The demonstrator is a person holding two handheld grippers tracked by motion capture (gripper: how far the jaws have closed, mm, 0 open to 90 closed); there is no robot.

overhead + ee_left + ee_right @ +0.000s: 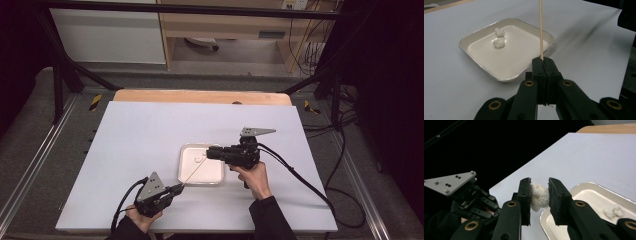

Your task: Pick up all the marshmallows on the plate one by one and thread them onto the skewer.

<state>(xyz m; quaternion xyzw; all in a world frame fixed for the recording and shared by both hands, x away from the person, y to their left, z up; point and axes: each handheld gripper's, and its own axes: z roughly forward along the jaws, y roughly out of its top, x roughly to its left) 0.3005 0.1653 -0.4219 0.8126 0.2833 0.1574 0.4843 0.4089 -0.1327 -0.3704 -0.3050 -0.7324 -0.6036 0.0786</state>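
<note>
Skewering seems the work in hand. Left gripper, lower centre, is clamped tight on a thin, stiff wooden skewer. Right gripper squeezes a soft white marshmallow-like lump mid-frame, above the white square tray; it looks light and squashy, best held gently by its sides.

A tray lies on the table a little right of its middle, with two lumps in its far left part. The left gripper sits just off the tray's near left corner, its skewer slanting far and right over the tray. The right gripper reaches in from the right above the tray's far edge, a third lump between its pads.
</note>
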